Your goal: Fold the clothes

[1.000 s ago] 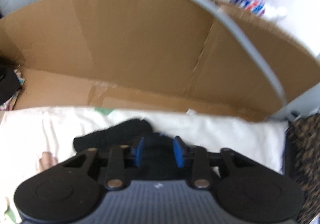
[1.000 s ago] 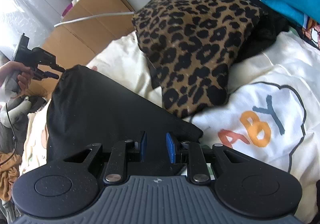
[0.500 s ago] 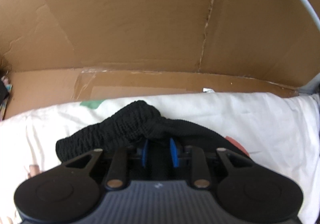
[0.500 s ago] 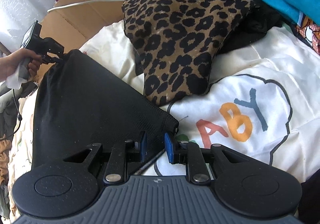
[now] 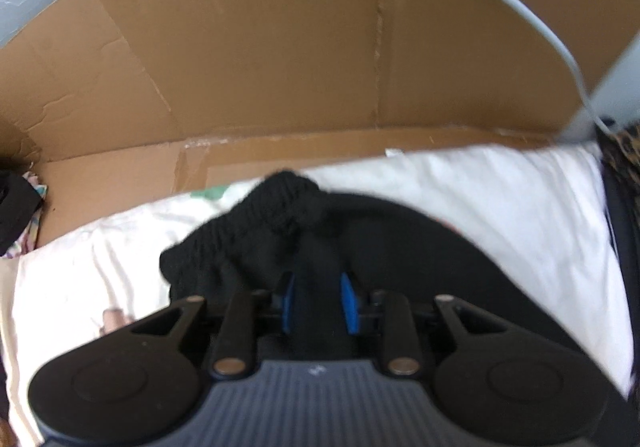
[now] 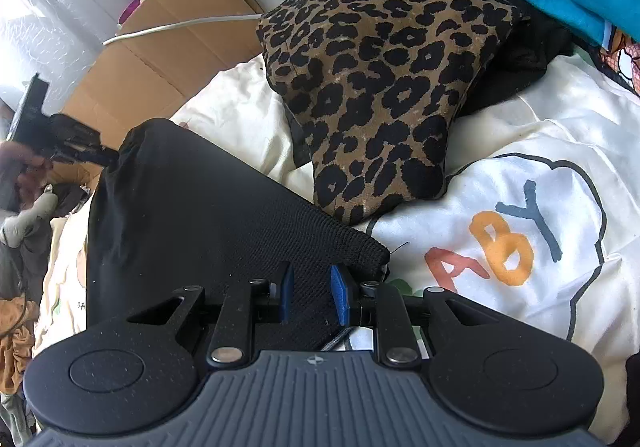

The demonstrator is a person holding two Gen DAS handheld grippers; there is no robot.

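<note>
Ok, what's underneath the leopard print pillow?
The leopard print pillow rests on the white bedding, with dark fabric showing under its right edge. Whatever lies beneath its middle is covered.

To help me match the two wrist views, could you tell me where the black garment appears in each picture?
Left wrist: the black garment sits lower centre, bunched and clamped in the left gripper.
Right wrist: the black garment stretches from the far left gripper down to the right gripper.
Shared landmark: the brown cardboard behind the bedding.
</note>
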